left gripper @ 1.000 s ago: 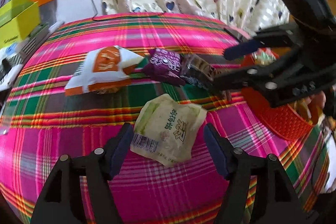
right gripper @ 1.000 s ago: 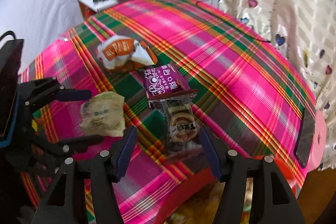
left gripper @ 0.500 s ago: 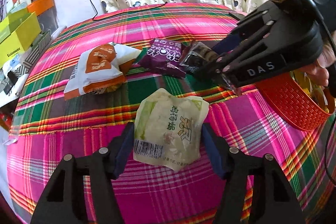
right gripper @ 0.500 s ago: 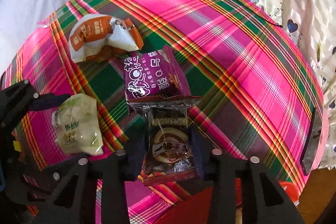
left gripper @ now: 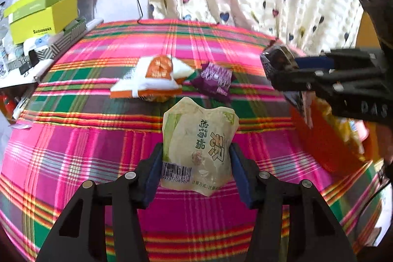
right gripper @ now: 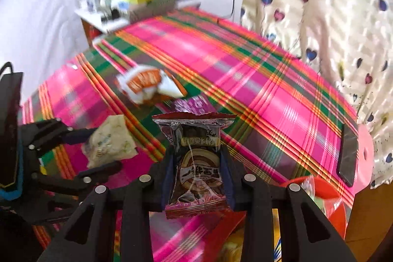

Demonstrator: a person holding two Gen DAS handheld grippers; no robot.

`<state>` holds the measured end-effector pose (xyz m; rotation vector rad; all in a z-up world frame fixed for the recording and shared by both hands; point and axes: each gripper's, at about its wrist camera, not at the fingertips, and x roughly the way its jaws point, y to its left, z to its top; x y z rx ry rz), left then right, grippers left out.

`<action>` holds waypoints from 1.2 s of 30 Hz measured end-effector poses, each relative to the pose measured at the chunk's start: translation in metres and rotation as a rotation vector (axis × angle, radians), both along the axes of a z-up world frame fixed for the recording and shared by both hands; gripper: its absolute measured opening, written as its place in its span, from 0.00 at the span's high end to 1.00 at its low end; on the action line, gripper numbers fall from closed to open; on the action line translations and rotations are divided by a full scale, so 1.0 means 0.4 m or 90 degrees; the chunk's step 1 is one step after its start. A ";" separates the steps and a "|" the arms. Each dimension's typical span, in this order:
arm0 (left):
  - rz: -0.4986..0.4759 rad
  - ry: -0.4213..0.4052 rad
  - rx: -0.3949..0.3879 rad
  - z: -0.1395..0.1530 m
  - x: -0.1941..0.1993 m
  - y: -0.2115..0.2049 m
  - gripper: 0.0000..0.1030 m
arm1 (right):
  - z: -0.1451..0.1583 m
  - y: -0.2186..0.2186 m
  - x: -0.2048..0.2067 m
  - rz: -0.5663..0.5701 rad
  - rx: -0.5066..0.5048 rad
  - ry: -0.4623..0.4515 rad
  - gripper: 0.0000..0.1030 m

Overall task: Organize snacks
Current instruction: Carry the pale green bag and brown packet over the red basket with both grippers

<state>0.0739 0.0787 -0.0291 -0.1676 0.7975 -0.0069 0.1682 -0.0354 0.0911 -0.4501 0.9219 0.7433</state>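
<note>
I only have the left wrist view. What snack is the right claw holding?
Observer: A dark red-edged packet, pinched between the right claw's pads; the right wrist view shows a round brown snack printed on it.
Operator: Is it over the basket yet?
Observer: It hangs just above the red basket's rim, which runs under that claw.
Operator: Anything at the table's right edge?
Observer: A black phone lies there on the cloth.
</note>
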 end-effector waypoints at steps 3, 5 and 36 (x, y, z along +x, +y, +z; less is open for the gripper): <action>0.003 -0.024 -0.010 0.035 -0.026 -0.006 0.48 | 0.033 -0.019 -0.040 -0.013 0.039 -0.013 0.68; 0.003 -0.038 -0.015 0.058 -0.040 -0.012 0.48 | 0.054 -0.038 -0.068 -0.025 0.055 -0.029 0.68; -0.115 -0.112 -0.035 0.209 -0.087 -0.235 0.48 | 0.198 -0.332 -0.241 -0.192 0.125 -0.124 0.68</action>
